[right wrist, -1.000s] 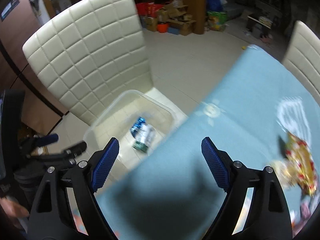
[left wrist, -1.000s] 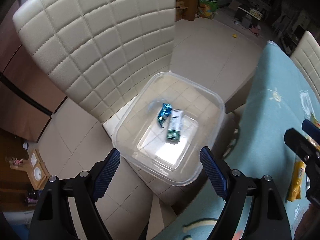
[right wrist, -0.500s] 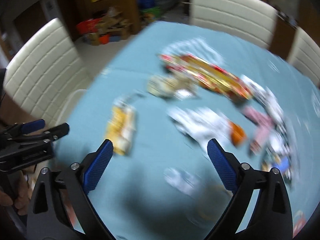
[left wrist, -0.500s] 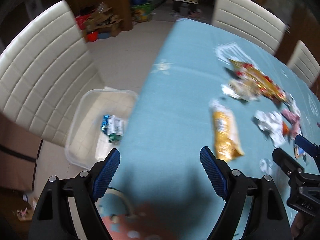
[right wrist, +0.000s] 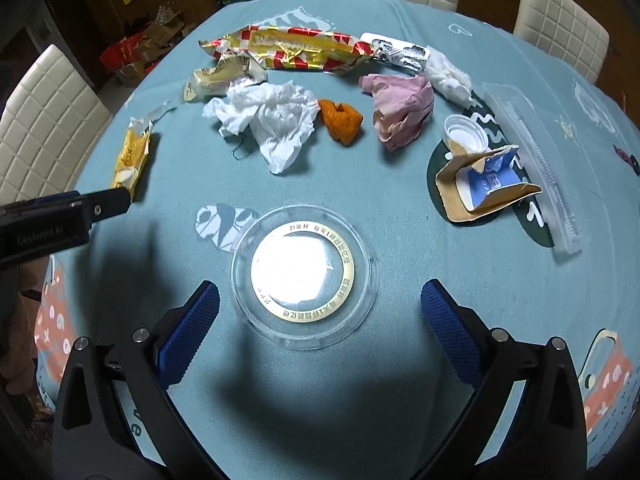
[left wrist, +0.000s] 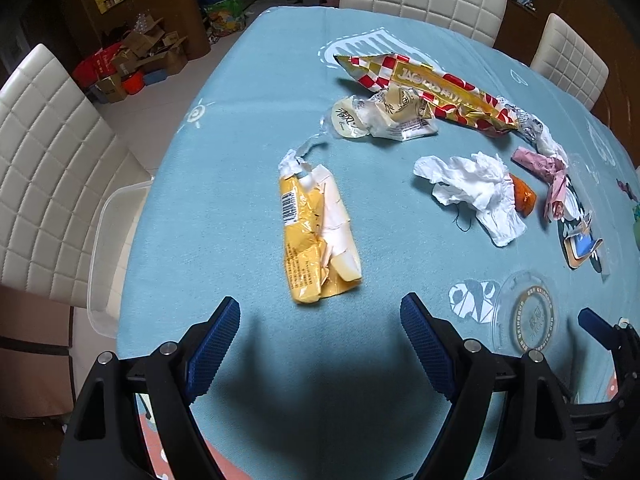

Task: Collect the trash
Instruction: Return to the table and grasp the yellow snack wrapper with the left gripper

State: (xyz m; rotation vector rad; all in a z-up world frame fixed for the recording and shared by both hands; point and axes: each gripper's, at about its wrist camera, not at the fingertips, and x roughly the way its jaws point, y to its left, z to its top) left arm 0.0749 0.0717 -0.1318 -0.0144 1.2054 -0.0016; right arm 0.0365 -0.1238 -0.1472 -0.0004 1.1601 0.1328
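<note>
Trash lies scattered on a teal tablecloth (left wrist: 224,184). A yellow wrapper (left wrist: 316,236) lies just ahead of my open, empty left gripper (left wrist: 320,344). A clear round lid (right wrist: 304,276) lies between the fingers of my open, empty right gripper (right wrist: 320,328). Farther off lie a crumpled white tissue (right wrist: 268,116), an orange peel (right wrist: 342,120), a pink paper wad (right wrist: 400,108), a red-and-gold wrapper (right wrist: 288,50) and a torn cardboard piece (right wrist: 480,188). The clear plastic bin (left wrist: 108,248) sits on a chair at the table's left edge.
White padded chairs (left wrist: 44,168) stand around the table. A long clear plastic tray (right wrist: 536,164) and a white bottle cap (right wrist: 466,136) lie at the right. Boxes and clutter (left wrist: 136,60) stand on the floor beyond the table.
Both grippers swung from over the bin on the chair to over the table. The left now faces the yellow wrapper, the right the clear lid.
</note>
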